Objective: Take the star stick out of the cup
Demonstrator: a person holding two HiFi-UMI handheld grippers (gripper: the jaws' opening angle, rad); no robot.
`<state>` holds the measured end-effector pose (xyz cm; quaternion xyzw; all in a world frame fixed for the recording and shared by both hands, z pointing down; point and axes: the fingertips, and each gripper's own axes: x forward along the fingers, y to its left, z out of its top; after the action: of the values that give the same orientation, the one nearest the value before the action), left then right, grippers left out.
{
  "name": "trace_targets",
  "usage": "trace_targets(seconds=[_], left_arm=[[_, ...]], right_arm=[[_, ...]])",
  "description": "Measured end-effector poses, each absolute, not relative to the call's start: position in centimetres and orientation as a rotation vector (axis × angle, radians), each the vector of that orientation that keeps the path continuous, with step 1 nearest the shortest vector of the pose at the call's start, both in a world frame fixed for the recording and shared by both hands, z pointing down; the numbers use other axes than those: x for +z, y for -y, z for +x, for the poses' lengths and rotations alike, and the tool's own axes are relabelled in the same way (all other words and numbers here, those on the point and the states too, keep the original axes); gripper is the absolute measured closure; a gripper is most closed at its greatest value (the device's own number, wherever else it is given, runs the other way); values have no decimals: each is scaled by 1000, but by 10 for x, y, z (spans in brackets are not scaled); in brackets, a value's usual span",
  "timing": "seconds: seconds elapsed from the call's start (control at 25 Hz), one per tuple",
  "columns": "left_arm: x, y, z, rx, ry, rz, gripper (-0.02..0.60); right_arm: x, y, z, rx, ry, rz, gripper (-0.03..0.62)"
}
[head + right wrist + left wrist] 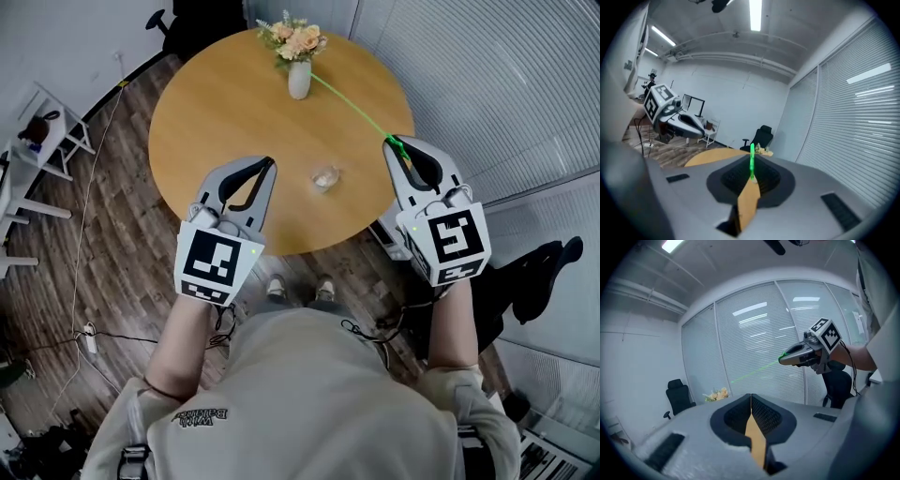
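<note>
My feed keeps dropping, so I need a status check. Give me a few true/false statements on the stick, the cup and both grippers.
1. The right gripper is shut on the stick. True.
2. The stick stands in the cup. False: it is out of the cup, held above the table.
3. The left gripper holds the cup. False: it is shut and empty, and the cup sits on the table.
4. A vase stands on the table. True.
</note>
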<state>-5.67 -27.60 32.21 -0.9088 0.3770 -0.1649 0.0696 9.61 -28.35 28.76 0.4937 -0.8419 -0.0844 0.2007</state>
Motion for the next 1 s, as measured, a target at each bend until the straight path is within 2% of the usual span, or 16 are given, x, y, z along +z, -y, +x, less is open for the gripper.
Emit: trace_targets(seconds=[0.24,0.48,0.68,1.0], left_arm=[[265,268,-57,-400,-1125,-2609,557],[224,252,-65,-234,-1168,-2601,557],[227,248,-78,-181,-1232,-2603,557],[262,243,-79,-283,-1247,-2646,557]], right_arm=[[216,266,108,-279,2525,1644,556],[181,234,116,-319,2604,1783,556],[194,221,118,-286,2611,1795,556],[246,220,115,-161,2587,1742,556]])
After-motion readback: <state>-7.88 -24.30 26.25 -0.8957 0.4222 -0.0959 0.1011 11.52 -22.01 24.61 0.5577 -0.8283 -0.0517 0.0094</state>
